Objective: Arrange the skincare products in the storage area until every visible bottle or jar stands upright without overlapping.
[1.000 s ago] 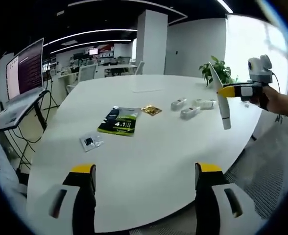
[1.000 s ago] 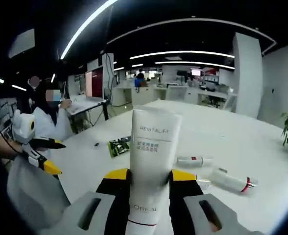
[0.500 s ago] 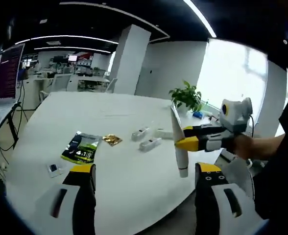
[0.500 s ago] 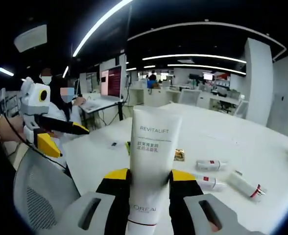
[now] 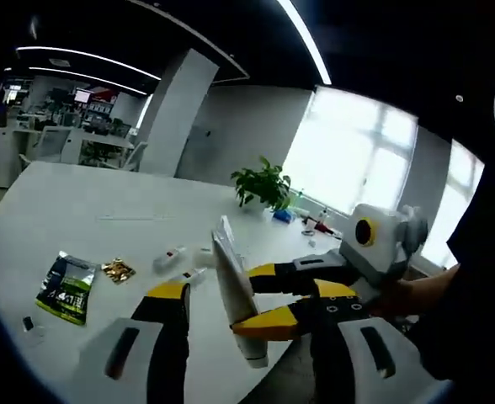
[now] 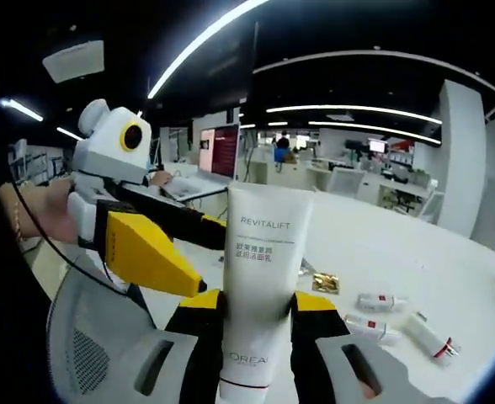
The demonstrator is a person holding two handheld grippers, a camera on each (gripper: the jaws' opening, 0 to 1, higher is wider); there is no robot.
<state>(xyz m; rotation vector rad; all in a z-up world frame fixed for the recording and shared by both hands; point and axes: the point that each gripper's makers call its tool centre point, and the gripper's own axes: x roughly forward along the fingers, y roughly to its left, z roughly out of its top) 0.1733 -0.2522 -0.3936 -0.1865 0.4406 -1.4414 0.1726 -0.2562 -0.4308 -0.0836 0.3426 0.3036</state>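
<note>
A: In the left gripper view, what do you see?
B: The left tool rises from the bottom edge with its jaws spread and nothing between them. The right tool reaches in from the right, held by a hand, and pinches a white tube at lower centre, close in front of the left tool's jaws.

A: And on the tabletop?
B: A green sachet and a gold packet at left, then small white bottles lying flat near the middle. A potted plant stands behind them.

A: The right gripper view?
B: The right tool is clamped on the tube, which stands upright at centre, marked REVITALIFT. The left tool comes in from the left, just beside the tube; whether they touch is unclear. Three white bottles lie on the tabletop at lower right, near the gold packet.
</note>
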